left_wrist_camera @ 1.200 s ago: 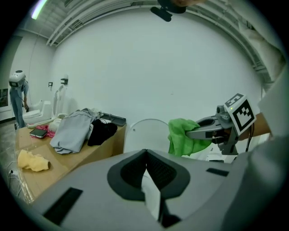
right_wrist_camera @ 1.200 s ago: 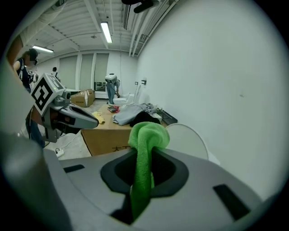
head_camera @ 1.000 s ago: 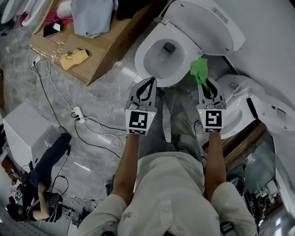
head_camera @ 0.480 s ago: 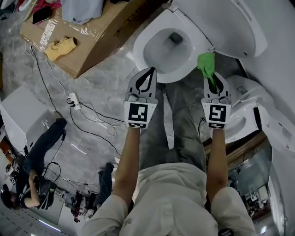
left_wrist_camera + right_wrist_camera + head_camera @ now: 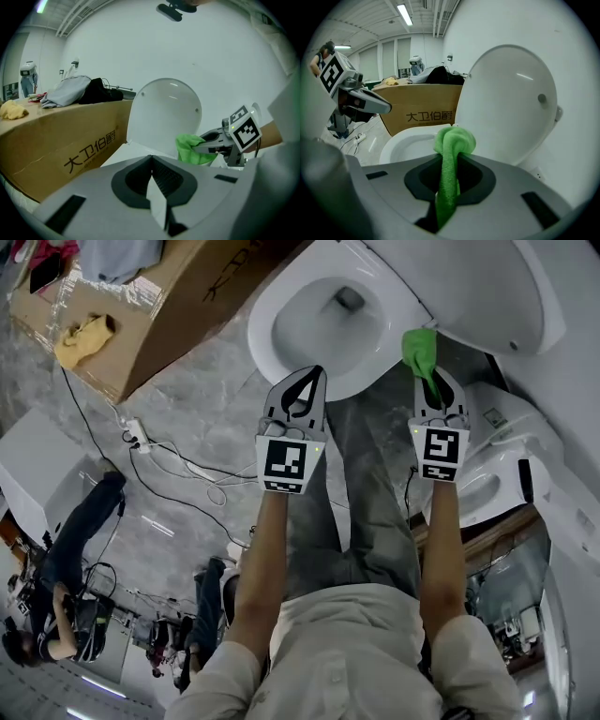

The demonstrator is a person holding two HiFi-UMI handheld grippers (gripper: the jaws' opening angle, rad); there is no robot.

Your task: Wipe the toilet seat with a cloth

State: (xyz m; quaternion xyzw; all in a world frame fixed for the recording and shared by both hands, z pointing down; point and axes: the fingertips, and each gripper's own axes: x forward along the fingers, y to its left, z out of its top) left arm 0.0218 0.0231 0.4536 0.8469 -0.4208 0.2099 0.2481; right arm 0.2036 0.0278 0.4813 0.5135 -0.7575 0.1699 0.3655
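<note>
My right gripper [image 5: 429, 382] is clamped on the cloth [image 5: 419, 348], and my left gripper [image 5: 315, 376] is pinched together, empty. A box [image 5: 178, 310] sits close beside the toilet [image 5: 262, 331].

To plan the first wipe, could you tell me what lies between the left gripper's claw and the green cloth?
The white front rim of the toilet seat lies between the left gripper and the green cloth, in the head view.
</note>
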